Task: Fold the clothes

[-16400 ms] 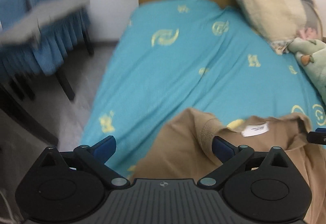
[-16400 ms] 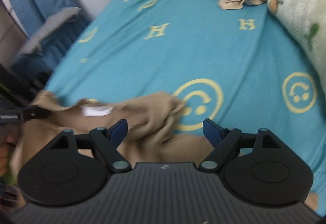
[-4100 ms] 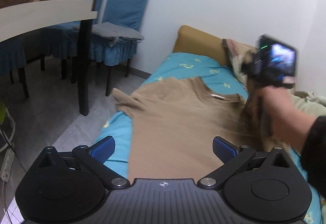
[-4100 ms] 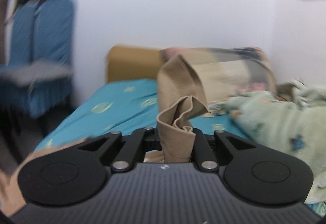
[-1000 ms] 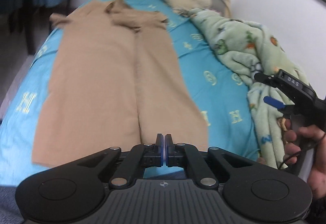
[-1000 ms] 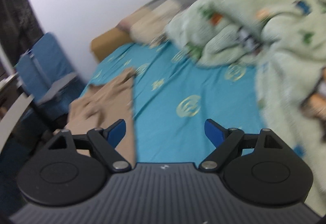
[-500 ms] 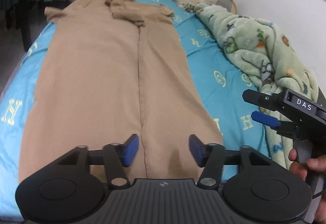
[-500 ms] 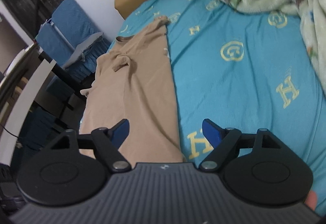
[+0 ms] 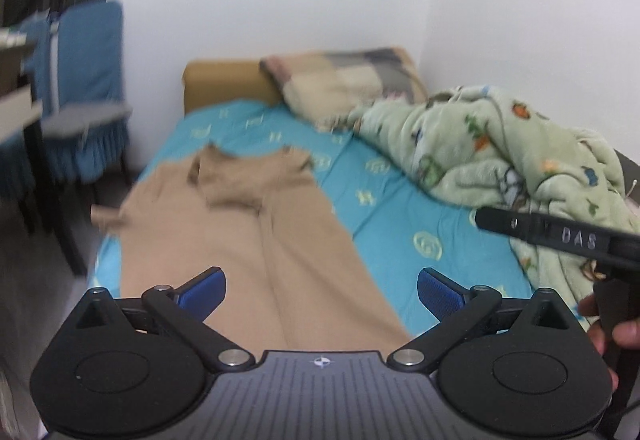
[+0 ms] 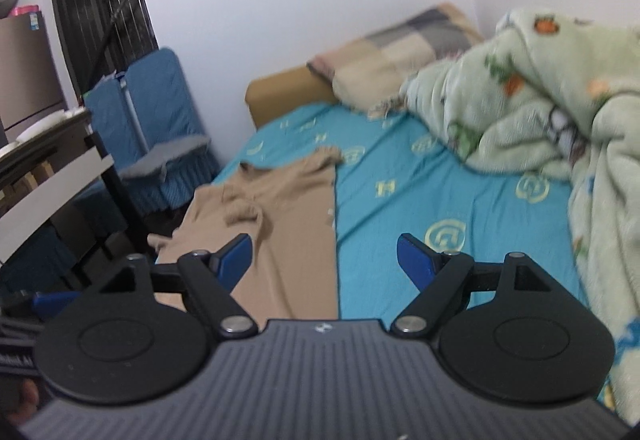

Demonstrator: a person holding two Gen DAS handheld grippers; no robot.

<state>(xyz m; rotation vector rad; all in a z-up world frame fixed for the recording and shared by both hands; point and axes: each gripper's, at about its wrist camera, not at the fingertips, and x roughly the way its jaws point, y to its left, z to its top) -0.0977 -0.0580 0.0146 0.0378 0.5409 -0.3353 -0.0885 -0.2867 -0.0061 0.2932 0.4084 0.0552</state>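
A tan shirt (image 9: 256,240) lies flat on the teal bed sheet (image 9: 400,224), its right side folded over along a lengthwise crease and its collar toward the headboard. It also shows in the right wrist view (image 10: 288,232). My left gripper (image 9: 320,290) is open and empty above the shirt's near hem. My right gripper (image 10: 324,260) is open and empty above the shirt's right edge and the sheet (image 10: 440,215). The right gripper's body shows at the right of the left wrist view (image 9: 560,236).
A green patterned blanket (image 9: 500,151) is heaped along the bed's right side, and a patchwork pillow (image 9: 348,79) leans on the mustard headboard (image 9: 224,87). Blue-covered chairs (image 10: 156,131) and a table (image 10: 44,159) stand left of the bed.
My left gripper opened from shut to wide open. Both grippers lifted and tilted up, so the views now take in the wall and headboard. The shirt stays flat on the bed.
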